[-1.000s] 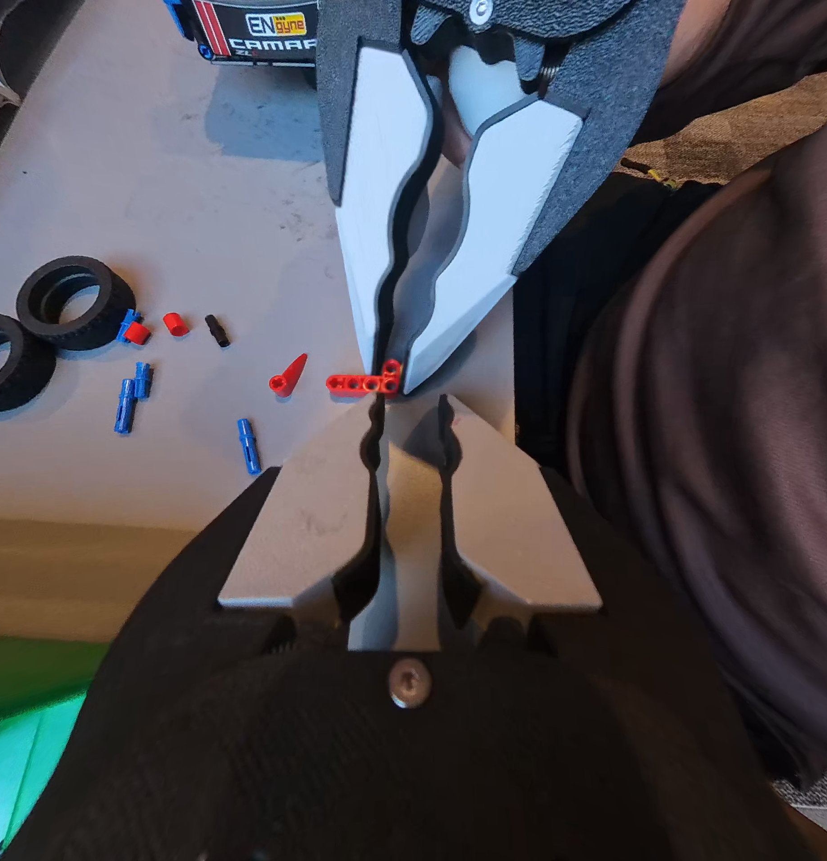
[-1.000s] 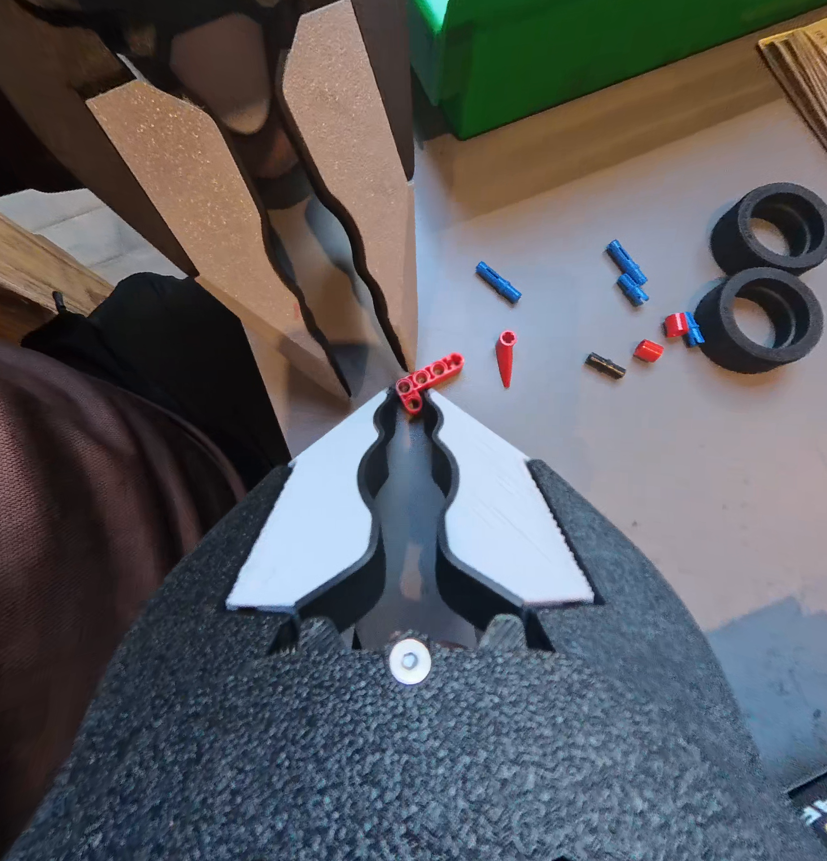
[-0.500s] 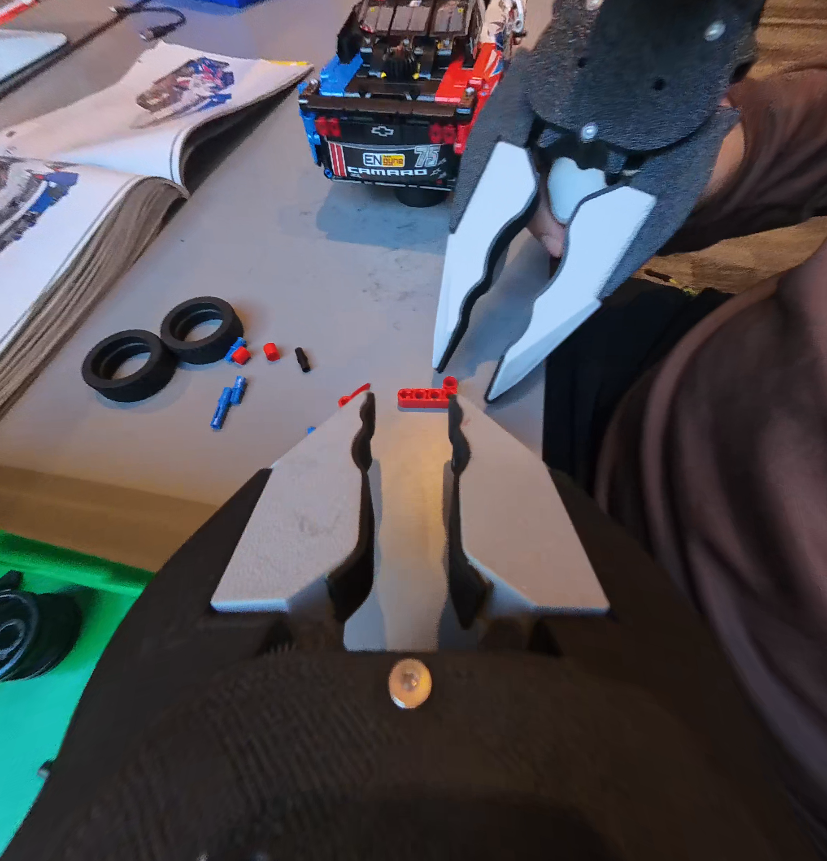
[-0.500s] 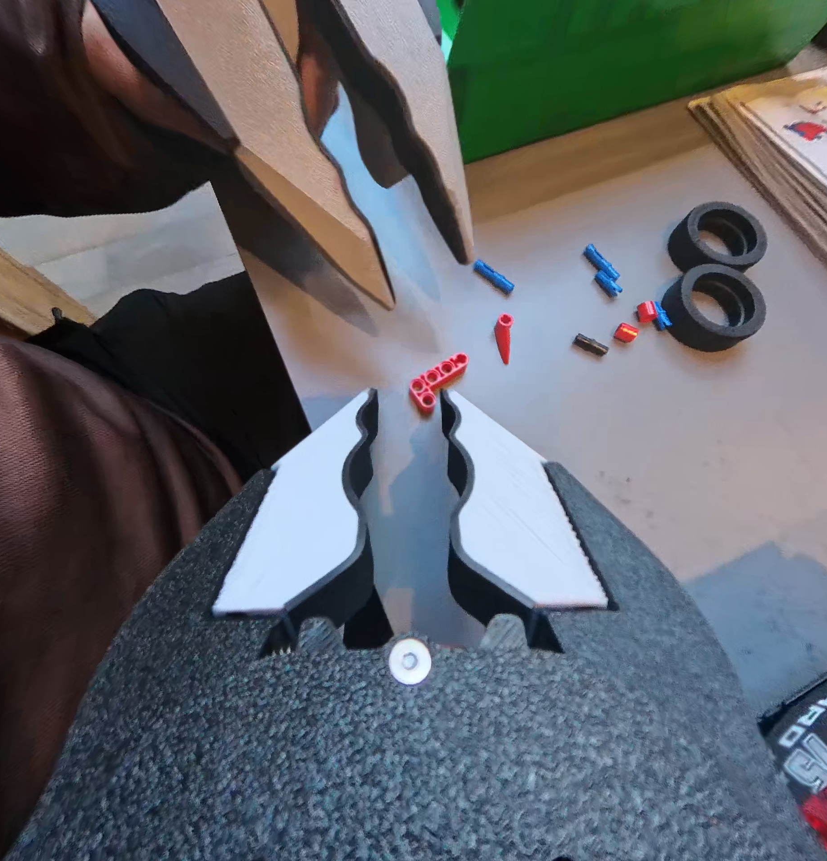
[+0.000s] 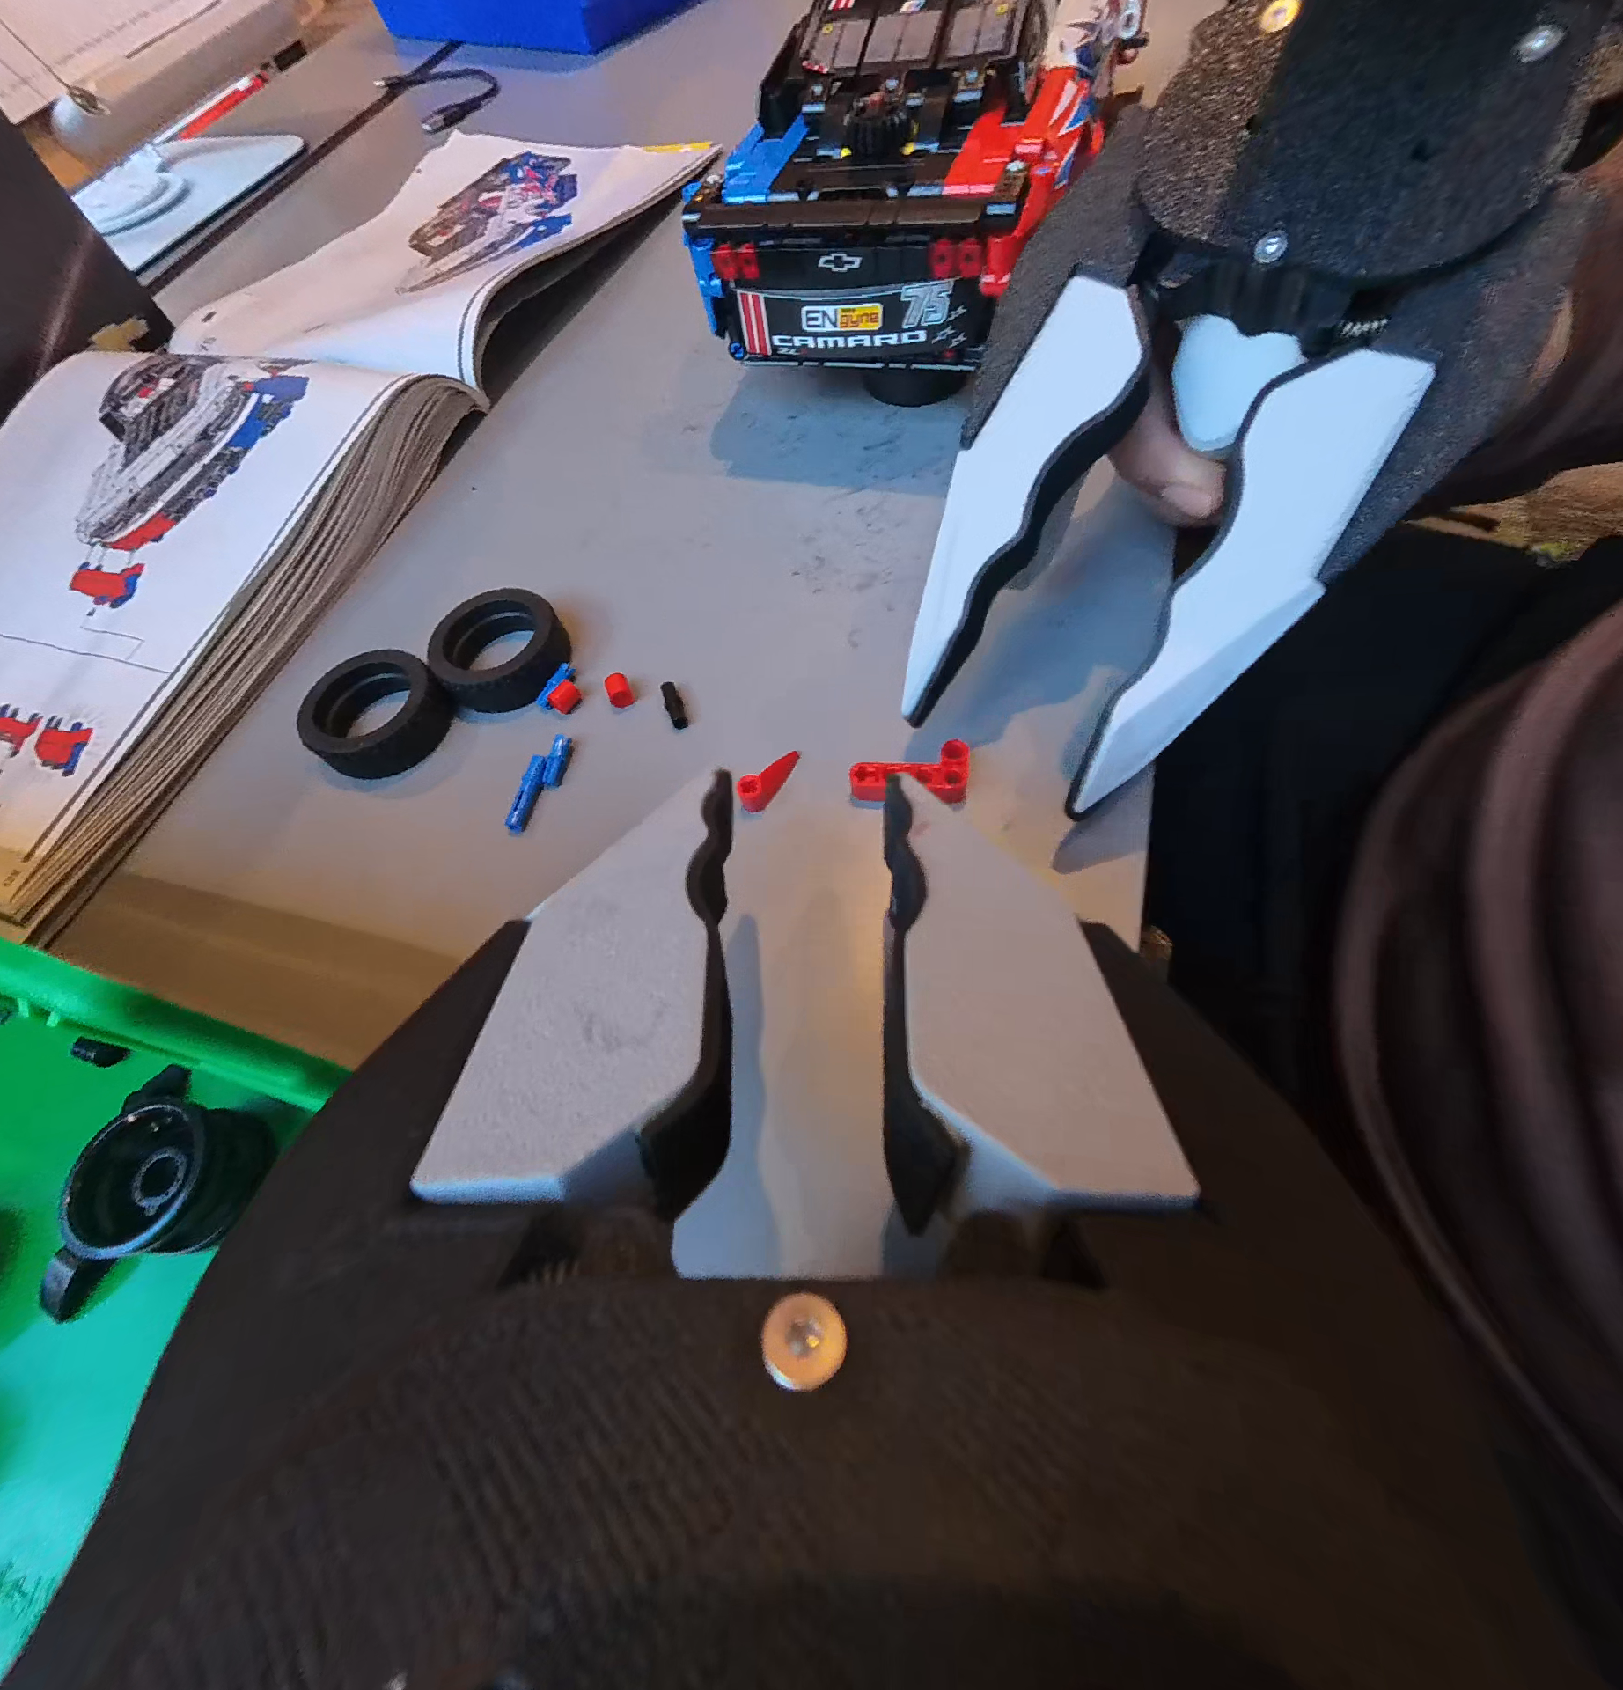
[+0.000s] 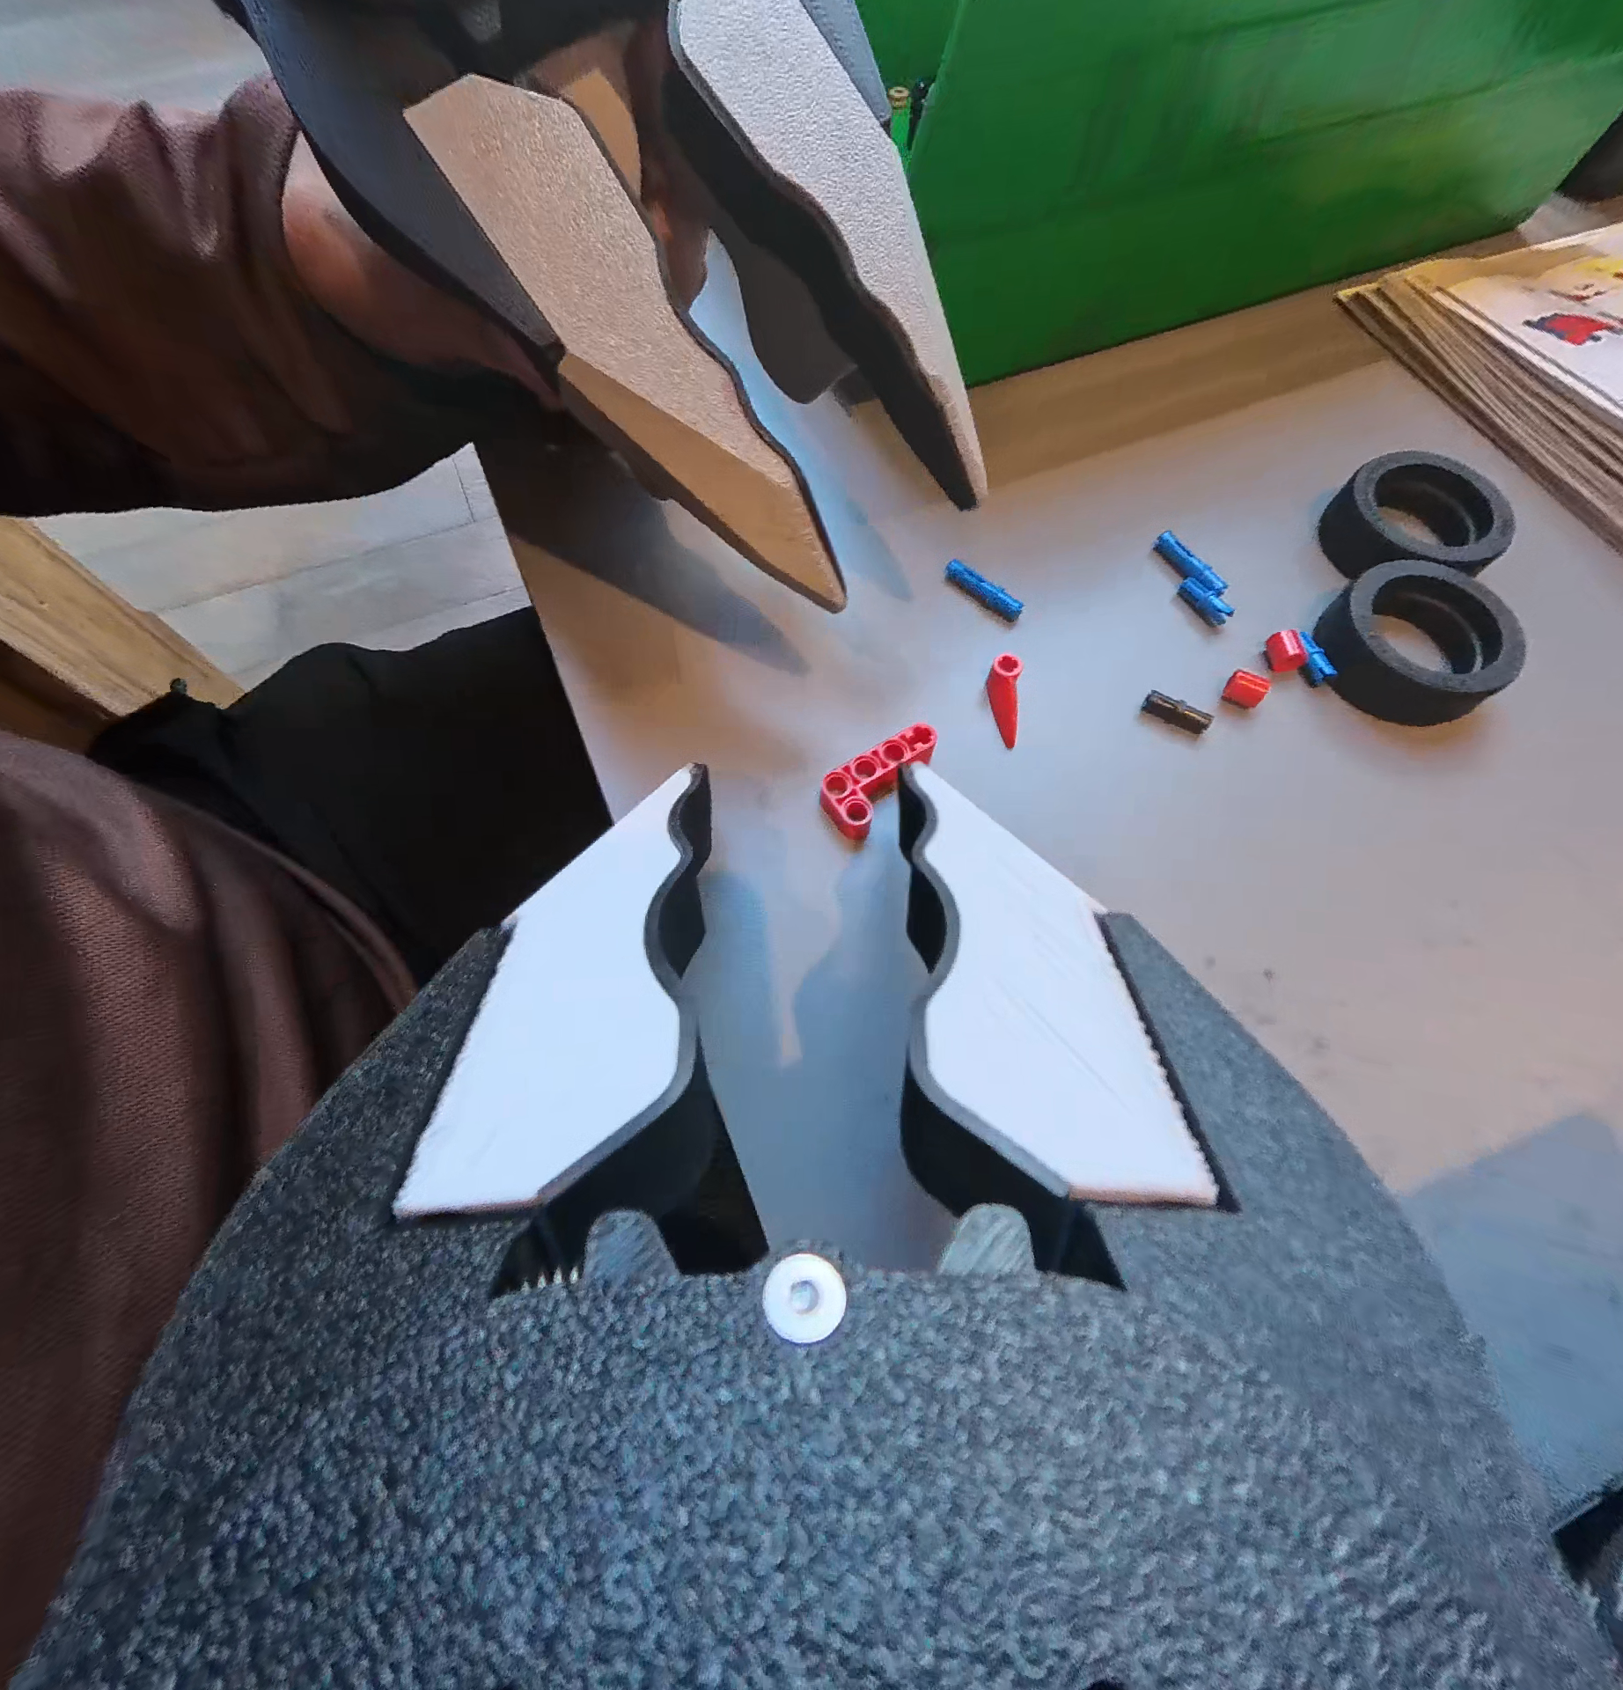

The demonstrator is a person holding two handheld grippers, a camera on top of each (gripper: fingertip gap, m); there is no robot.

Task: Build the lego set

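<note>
Lego car (image 5: pixel 890 192) w/ rear sticker, lettering; booklet (image 5: pixel 195 439) open beside.

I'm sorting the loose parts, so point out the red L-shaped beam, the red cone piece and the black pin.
red L-shaped beam (image 6: pixel 872 773), right wrist view, long arm.
red cone piece (image 6: pixel 1005 697), right wrist view, mid-body.
black pin (image 6: pixel 1175 712), right wrist view, its middle.

L-shaped beam (image 5: pixel 918 779) on table (image 5: pixel 607 512); cone piece (image 5: pixel 764 783) just at its 9 o'clock, two tyres (image 5: pixel 433 681) farther at 9, car model (image 5: pixel 890 183) at 12, manual (image 5: pixel 195 457) at 10.
</note>
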